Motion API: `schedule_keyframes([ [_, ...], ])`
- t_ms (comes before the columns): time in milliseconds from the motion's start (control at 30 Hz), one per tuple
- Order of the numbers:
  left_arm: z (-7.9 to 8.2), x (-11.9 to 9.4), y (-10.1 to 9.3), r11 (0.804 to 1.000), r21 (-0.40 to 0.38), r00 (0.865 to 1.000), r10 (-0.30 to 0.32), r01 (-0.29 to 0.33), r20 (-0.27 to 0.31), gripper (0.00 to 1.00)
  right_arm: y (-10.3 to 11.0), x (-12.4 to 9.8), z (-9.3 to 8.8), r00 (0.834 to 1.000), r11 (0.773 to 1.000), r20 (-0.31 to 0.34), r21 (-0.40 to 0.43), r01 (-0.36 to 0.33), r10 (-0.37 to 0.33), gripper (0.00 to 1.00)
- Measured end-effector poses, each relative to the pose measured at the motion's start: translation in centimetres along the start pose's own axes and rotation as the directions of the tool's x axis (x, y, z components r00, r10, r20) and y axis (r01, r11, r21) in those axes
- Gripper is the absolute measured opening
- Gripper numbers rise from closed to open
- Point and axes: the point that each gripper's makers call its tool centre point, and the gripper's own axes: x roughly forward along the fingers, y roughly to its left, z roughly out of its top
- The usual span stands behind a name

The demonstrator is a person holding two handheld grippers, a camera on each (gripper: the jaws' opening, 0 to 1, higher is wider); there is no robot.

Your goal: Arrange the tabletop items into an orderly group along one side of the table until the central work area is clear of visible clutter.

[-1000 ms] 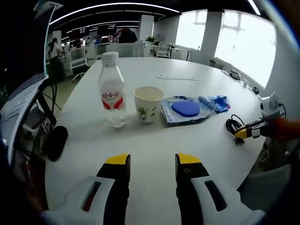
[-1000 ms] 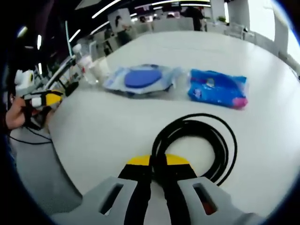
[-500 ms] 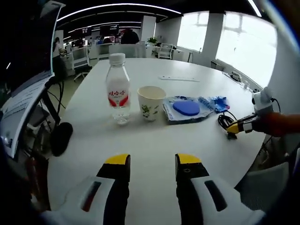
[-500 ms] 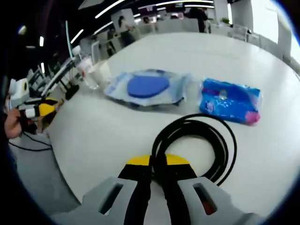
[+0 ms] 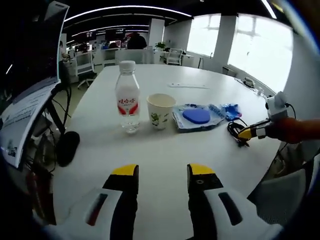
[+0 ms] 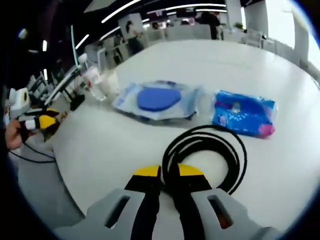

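Left gripper view: left tongs (image 5: 163, 172) at bottom center, jaws apart with a clear gap, holding nothing, over the white counter (image 5: 165, 145). At mid-frame a row runs left to right: water bottle (image 5: 127, 97), paper cup (image 5: 161, 110), clear bag with blue disc (image 5: 197, 116), blue packet (image 5: 230, 110). Black cable coil (image 5: 235, 132) sits at right, with the right tongs (image 5: 246, 133) on it.

Right gripper view: right tongs (image 6: 164, 172) at bottom center, jaws pinched on the cable coil (image 6: 207, 156), which lies on the counter (image 6: 115, 145). Clear bag (image 6: 159, 101) is above center, blue packet (image 6: 243, 112) at right, bottle and cup blurred at upper left. Left tongs (image 6: 44, 121) sit at the left edge.
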Motion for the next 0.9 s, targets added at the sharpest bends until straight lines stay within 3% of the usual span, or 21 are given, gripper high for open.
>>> schedule_keyframes([
  [567, 0.9, -0.3, -0.7, 0.995, 0.051, 0.996, -0.083, 0.082, 0.026, 0.37, -3.7, -6.1, -1.2, 0.995, 0.996, 0.058, -0.012, 0.088, -0.087, 0.20],
  [700, 1.0, -0.5, -0.4, 0.994, 0.050, 0.995, -0.094, 0.092, 0.029, 0.37, -4.0, -7.5, -1.3, 0.995, 0.995, 0.056, -0.044, 0.091, -0.088, 0.27],
  [900, 1.0, -1.2, 0.6, 0.993, 0.055, 0.994, -0.103, 0.101, 0.029, 0.39, -3.8, -9.9, -0.5, 0.993, 0.994, 0.105, -0.088, 0.061, -0.052, 0.40],
])
